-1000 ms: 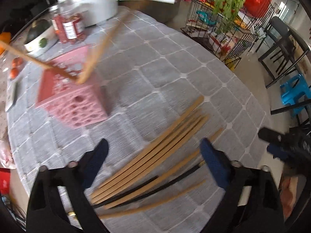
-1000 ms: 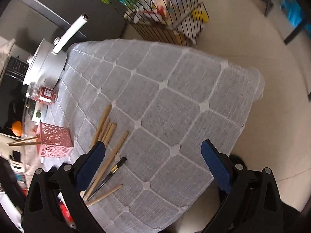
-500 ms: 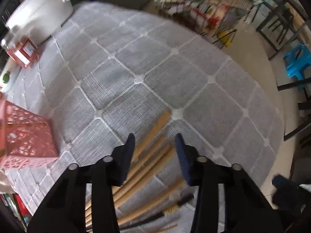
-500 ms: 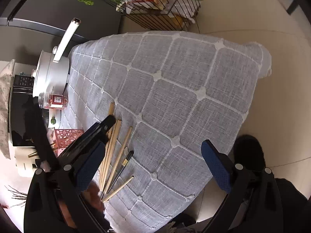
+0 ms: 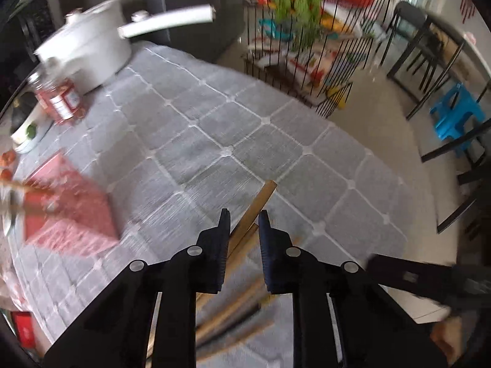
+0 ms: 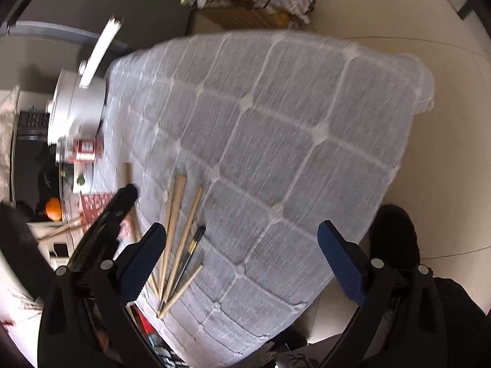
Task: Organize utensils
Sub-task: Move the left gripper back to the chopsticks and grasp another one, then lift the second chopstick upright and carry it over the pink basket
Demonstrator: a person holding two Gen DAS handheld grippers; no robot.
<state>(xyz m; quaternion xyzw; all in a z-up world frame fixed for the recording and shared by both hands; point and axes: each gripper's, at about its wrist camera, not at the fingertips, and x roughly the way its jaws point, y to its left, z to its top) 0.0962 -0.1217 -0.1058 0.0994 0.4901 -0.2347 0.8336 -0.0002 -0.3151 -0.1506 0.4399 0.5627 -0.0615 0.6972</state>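
My left gripper (image 5: 243,218) is shut on a wooden chopstick (image 5: 259,197) and holds it lifted off the grey checked tablecloth (image 5: 214,128). It also shows in the right wrist view (image 6: 122,202), with the chopstick (image 6: 125,171) sticking out past it. Several wooden chopsticks (image 6: 179,214) and one black one (image 6: 191,245) lie loose on the cloth below. The pink perforated holder (image 5: 69,211) stands to the left with two chopsticks (image 5: 18,190) in it. My right gripper (image 6: 242,260) is open and empty above the table's near edge.
A white pot with a long handle (image 5: 92,40) and a red-labelled jar (image 5: 58,98) stand at the far left of the table. A wire rack with a plant (image 5: 307,40), dark chairs (image 5: 429,36) and a blue stool (image 5: 457,116) stand on the floor beyond.
My left gripper has closed on one wooden chopstick from the pile and lifted it. My right gripper has stayed open, its view shifting slightly.
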